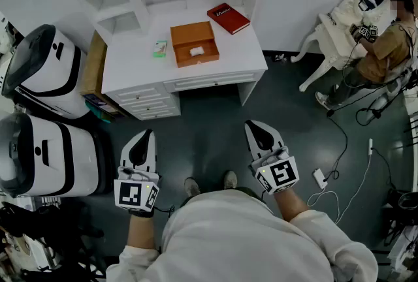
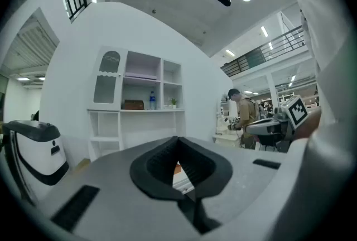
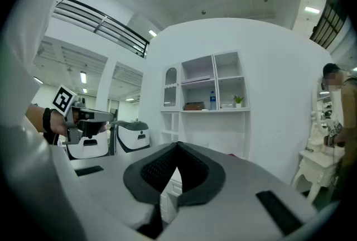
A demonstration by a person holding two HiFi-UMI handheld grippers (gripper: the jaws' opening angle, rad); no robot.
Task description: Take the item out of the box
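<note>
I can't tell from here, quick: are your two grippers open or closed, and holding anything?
Left gripper: closed, holding nothing.
Right gripper: closed, holding nothing.

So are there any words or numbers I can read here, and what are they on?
Red book: white writing on the cover, too small to read.
Green packet: print too blurred to read.
Left gripper and right gripper: square marker patterns only, no words.

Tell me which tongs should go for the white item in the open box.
Left, narrowly. Both tongs are shut, empty and well short of the desk, but the left tongs point at the orange box; the right tongs point at the drawers.
</note>
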